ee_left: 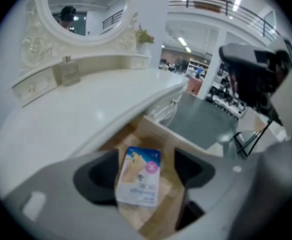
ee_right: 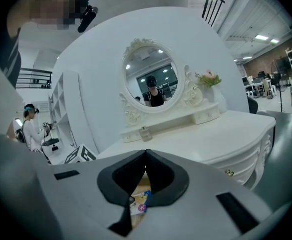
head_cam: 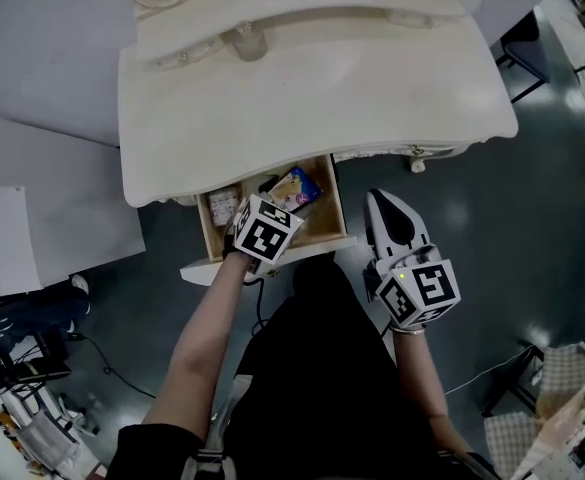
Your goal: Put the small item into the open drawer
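A small blue and white packet [head_cam: 294, 188] lies tilted on the wooden bottom of the open drawer [head_cam: 329, 230] under the white dressing table [head_cam: 312, 88]. My left gripper [head_cam: 262, 208] hangs over the drawer's middle, its marker cube covering the jaws in the head view. In the left gripper view the packet [ee_left: 140, 176] lies between the jaws of the left gripper [ee_left: 148, 166], which stand open, with a clear gap on the right side. My right gripper [head_cam: 384, 208] is right of the drawer, off the table's front edge. Its jaws meet at the tips in the right gripper view [ee_right: 146, 154].
A small jar [head_cam: 222, 206] stands in the drawer's left part. The table carries an oval mirror [ee_right: 150, 81] and a low shelf with little drawers [head_cam: 242, 38]. A grey panel [head_cam: 42, 218] lies to the left, and a chair [head_cam: 527, 58] is at the far right.
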`<state>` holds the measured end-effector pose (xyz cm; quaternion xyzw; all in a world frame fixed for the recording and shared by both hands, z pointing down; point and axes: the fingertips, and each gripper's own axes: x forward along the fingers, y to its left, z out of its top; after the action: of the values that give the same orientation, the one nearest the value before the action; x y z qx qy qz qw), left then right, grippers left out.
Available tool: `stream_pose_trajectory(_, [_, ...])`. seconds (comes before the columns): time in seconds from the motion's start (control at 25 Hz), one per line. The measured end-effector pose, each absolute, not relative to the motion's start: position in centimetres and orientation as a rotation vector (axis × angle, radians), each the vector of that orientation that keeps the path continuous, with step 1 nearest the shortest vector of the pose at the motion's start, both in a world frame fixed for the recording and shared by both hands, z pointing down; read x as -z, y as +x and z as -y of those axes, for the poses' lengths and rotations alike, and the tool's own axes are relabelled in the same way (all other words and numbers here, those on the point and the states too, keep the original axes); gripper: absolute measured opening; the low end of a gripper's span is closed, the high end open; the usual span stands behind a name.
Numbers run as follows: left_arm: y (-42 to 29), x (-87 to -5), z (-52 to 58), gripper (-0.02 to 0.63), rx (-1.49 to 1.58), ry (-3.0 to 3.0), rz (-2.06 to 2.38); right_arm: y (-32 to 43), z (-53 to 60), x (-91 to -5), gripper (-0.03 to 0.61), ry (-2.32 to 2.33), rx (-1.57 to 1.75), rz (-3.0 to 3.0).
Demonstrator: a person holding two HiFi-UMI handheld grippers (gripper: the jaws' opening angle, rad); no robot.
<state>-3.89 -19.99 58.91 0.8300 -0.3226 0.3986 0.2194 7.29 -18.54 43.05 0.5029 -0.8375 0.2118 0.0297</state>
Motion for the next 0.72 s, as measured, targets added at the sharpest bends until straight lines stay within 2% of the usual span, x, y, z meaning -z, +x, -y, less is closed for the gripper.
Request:
stream_pose_trajectory(0.24, [-4.6,-53.9,20.2,0.292,-0.909,2.364,1.012,6.1,18.3,-41.6,0.005,1.526,-0.585,2.615])
stream_pose_trajectory(0.36, [-5.5,-51.5,20.5,0.229,-0.827,2.387,1.114,5.5,18.0,-40.9,0.005,1.516,-0.558,2.631])
stream_pose_trajectory(0.6, [-7.2,-47.0,20.9,0.157,-0.684,2.431,1.279,4.2,17.6,-39.7,0.005,1.492,-0.512,2.661])
stream_pose_trajectory(0.72, [-8.2,-45.3,20.6,0.146,-0.608,2.437,1.327,3.8,17.2,-39.0,0.005,1.485,-0.487,2.671])
